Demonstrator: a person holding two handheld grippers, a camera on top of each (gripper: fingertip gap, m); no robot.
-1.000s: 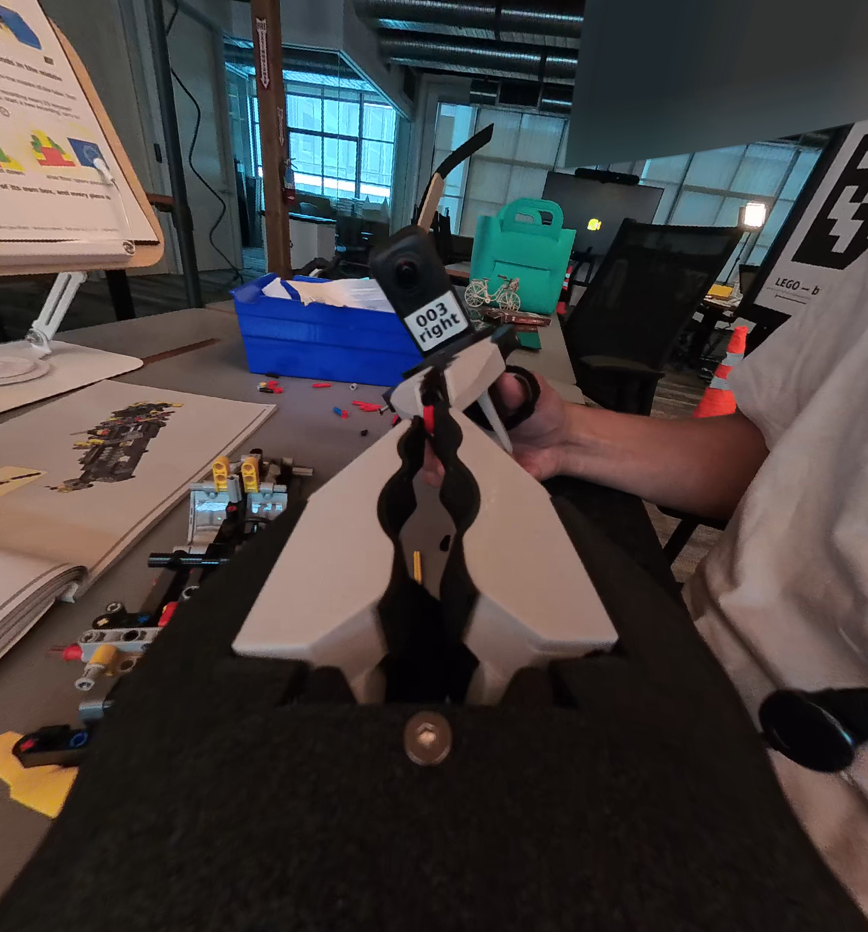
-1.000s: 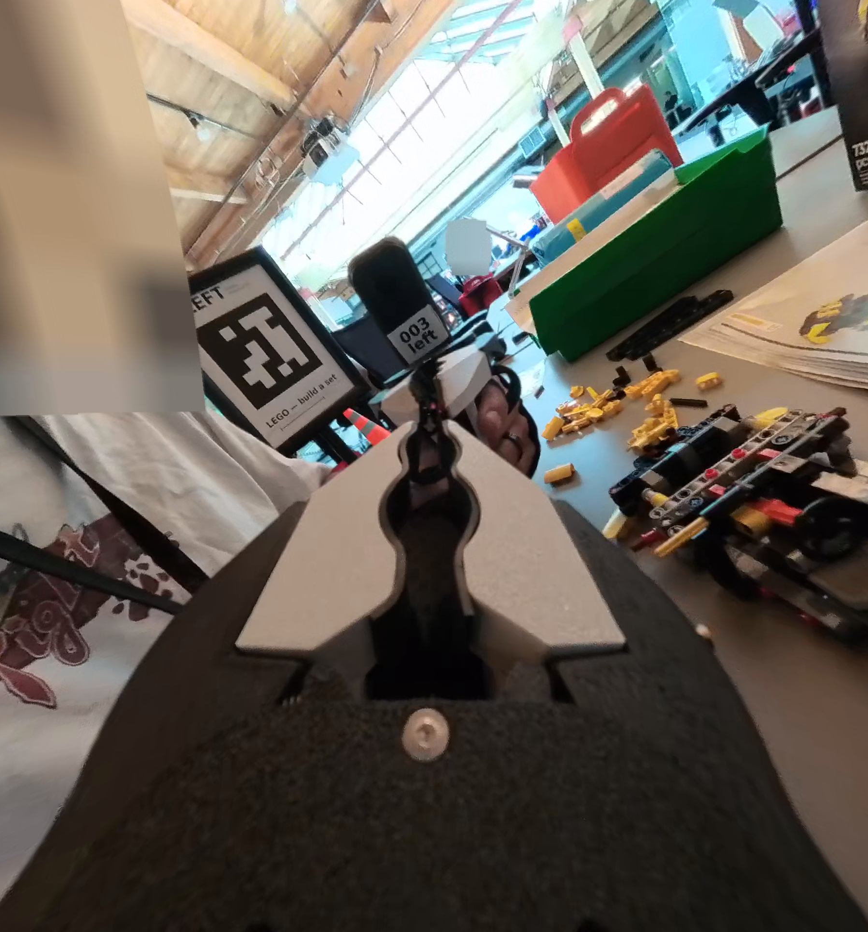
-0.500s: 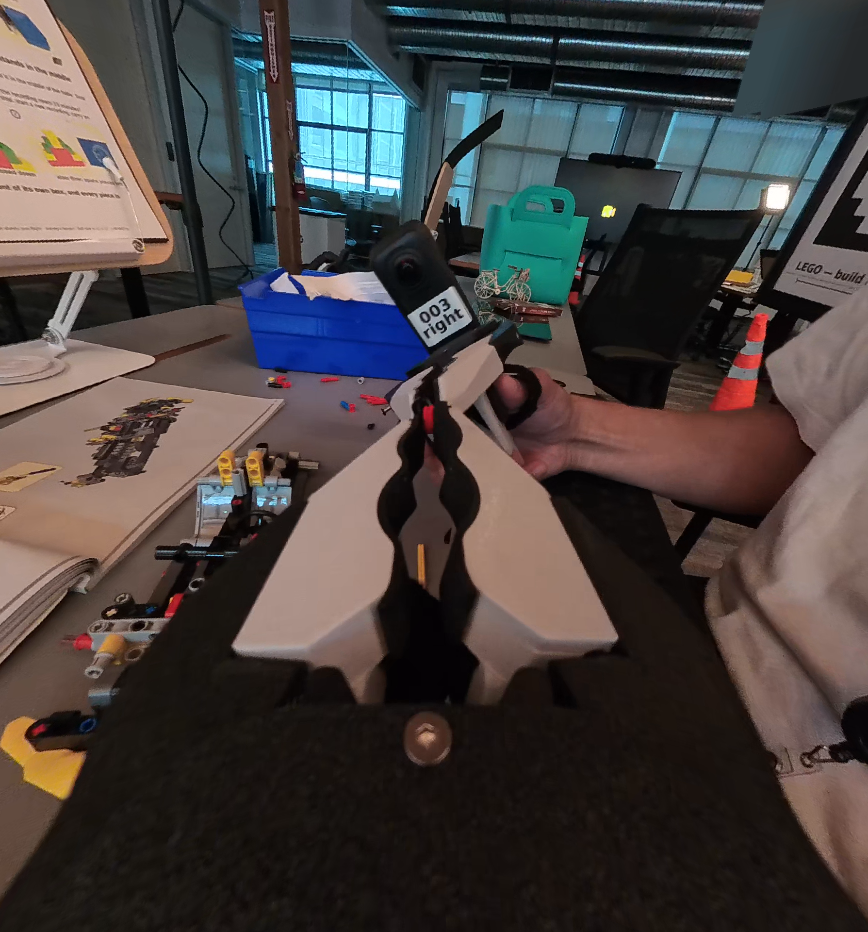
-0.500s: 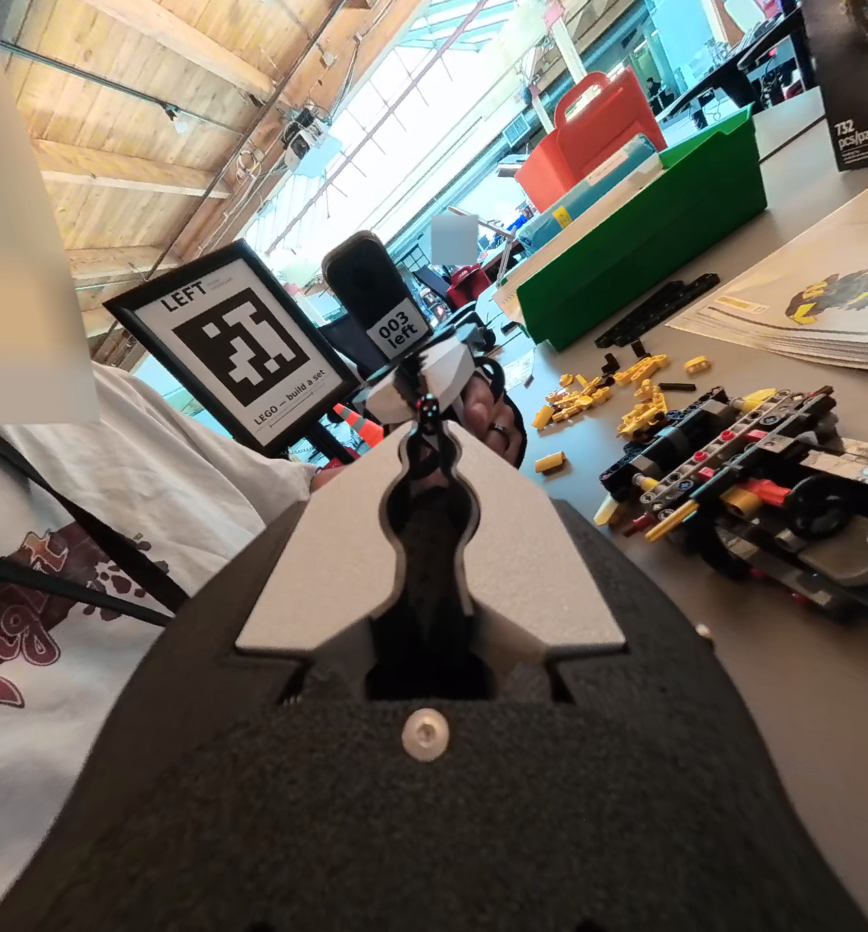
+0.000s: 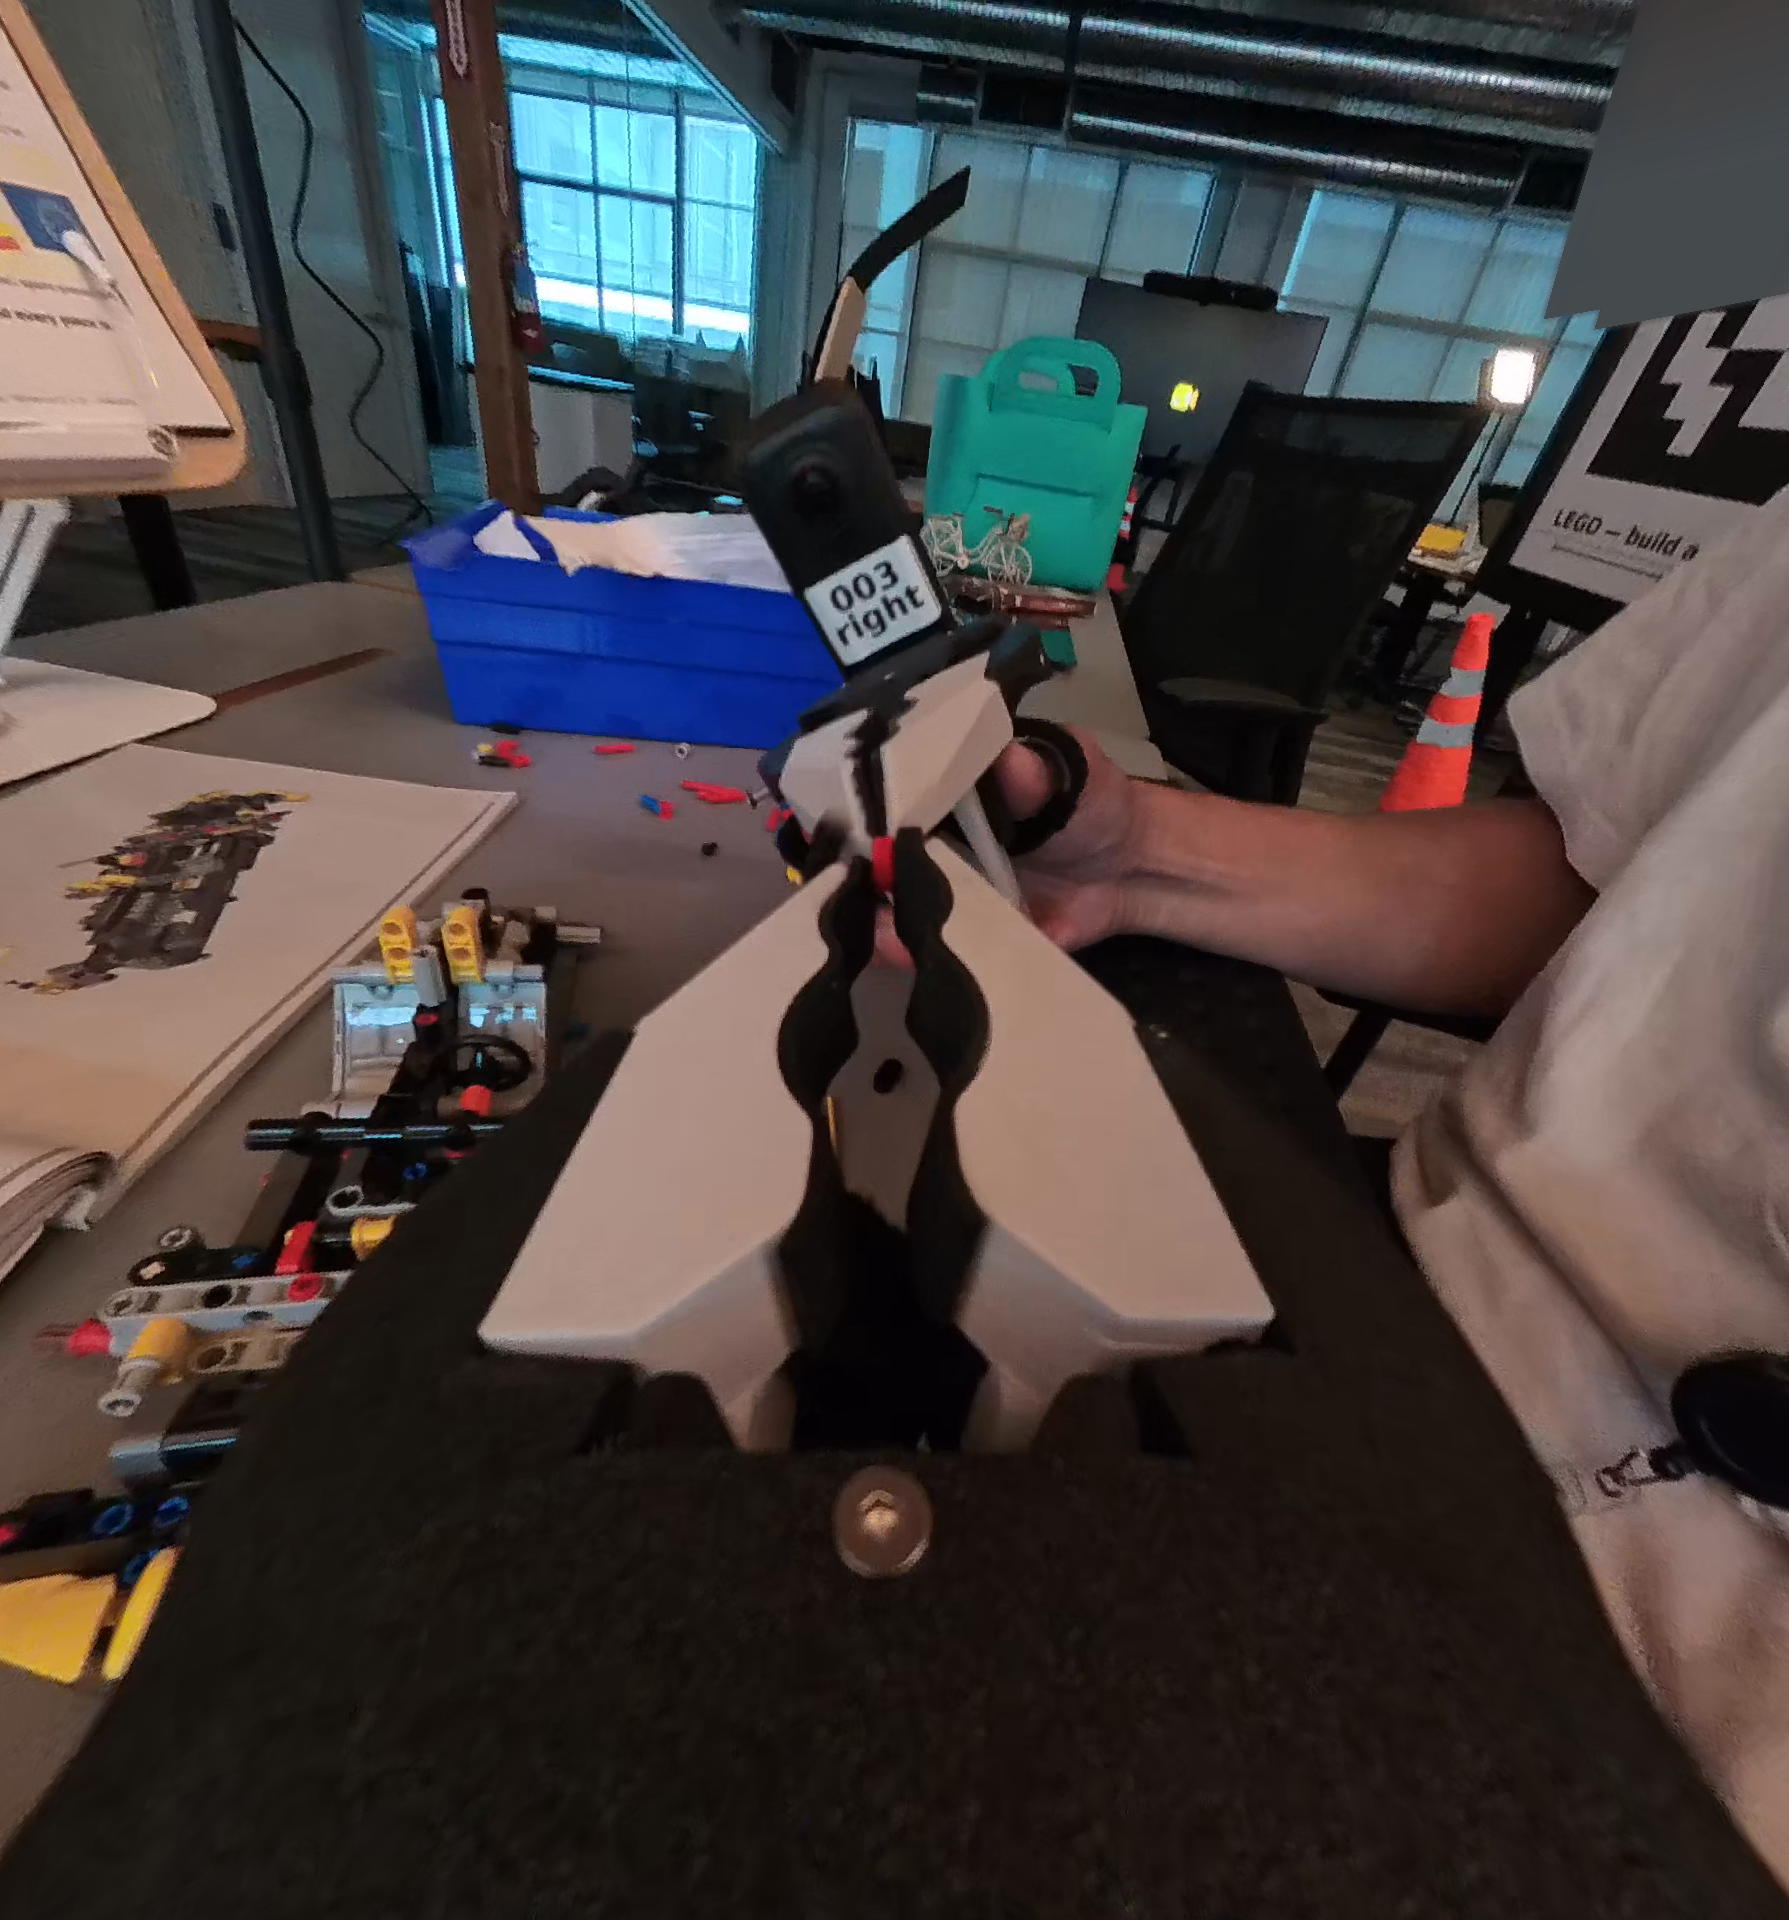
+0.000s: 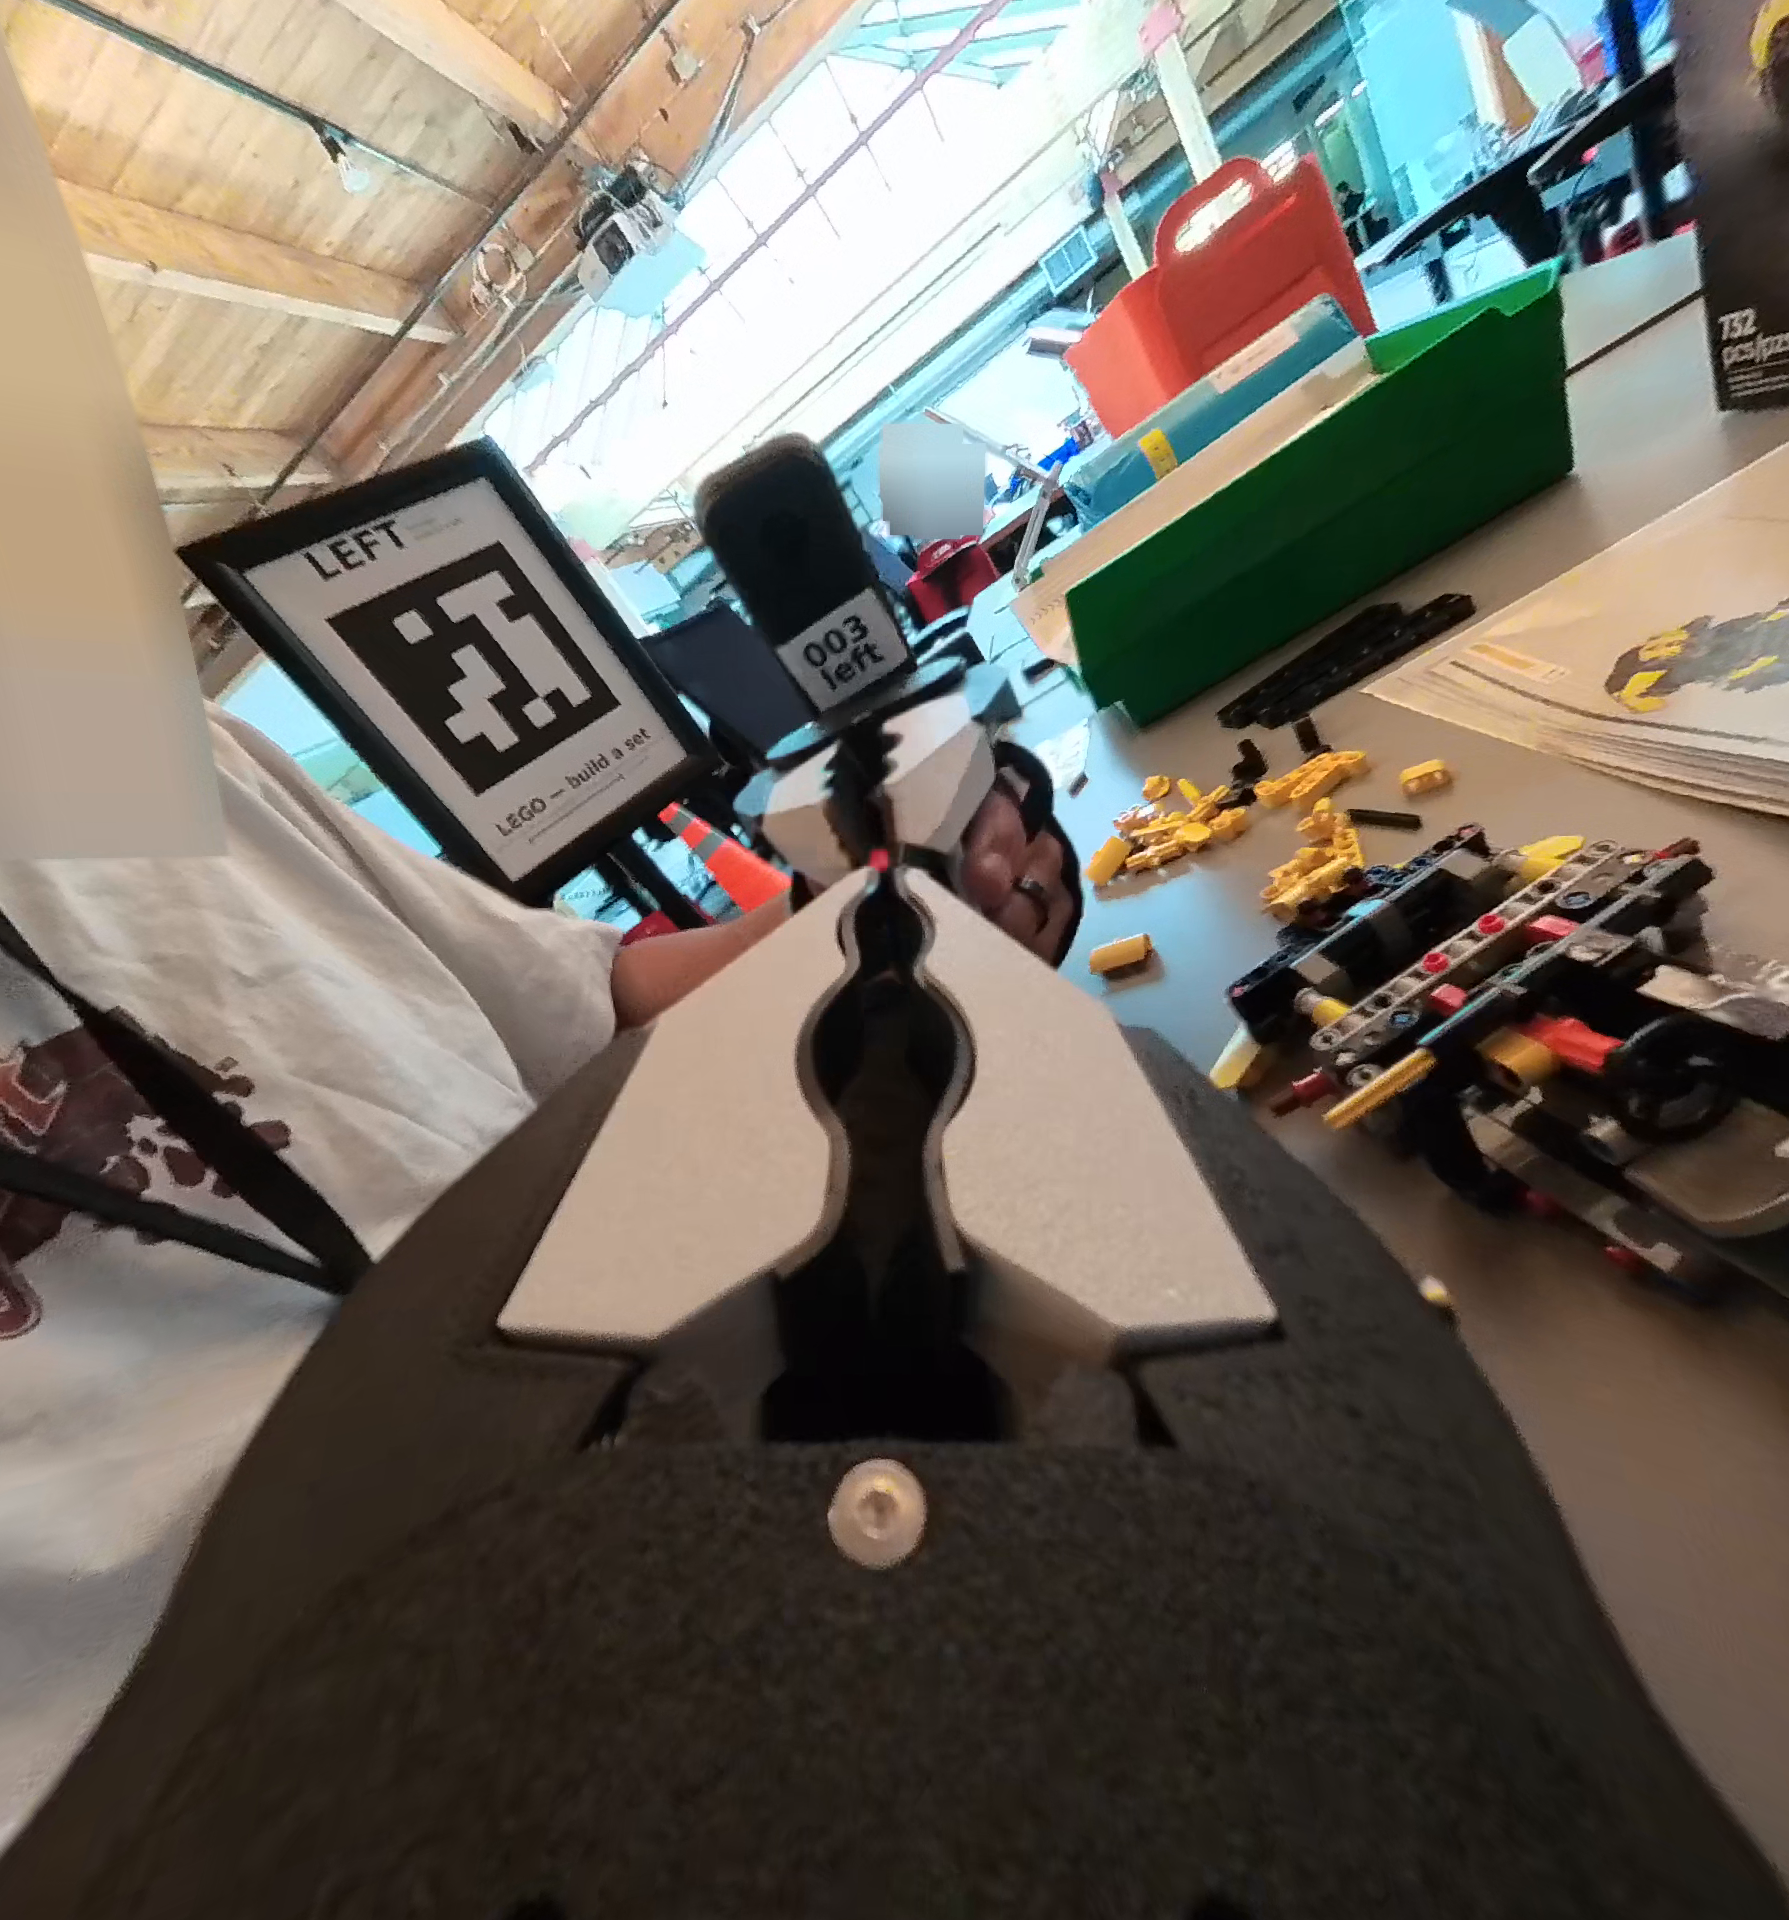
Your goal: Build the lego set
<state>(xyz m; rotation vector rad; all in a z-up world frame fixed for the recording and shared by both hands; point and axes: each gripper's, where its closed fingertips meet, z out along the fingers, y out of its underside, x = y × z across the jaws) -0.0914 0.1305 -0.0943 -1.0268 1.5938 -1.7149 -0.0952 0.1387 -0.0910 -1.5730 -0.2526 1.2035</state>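
Between the two gripper tips, held up above the table (image 5: 599, 862), sits a small red pin (image 5: 883, 860); left gripper (image 5: 877, 883) and right gripper (image 6: 877, 883) meet nose to nose over it; both sets of jaws are drawn nearly together at the tips. Which one actually pinches the pin I cannot tell, as each view shows only a red speck at the meeting point.

Judgement on handling: pin is tiny, light, rigid plastic, smooth and easy to flick away; best held across its shaft at the very tips, with one end left free to press in; squeeze lightly.

The car chassis (image 6: 1555, 1049) lies on the table, well apart from the tips: to the right of the right gripper, and low and to the left in the left view; long, stiff, knobbly with pins and beams; likely best steadied by its side beams. Yellow parts (image 6: 1222, 810) lie loose beyond it; manual (image 5: 173, 935) is open just beside it.
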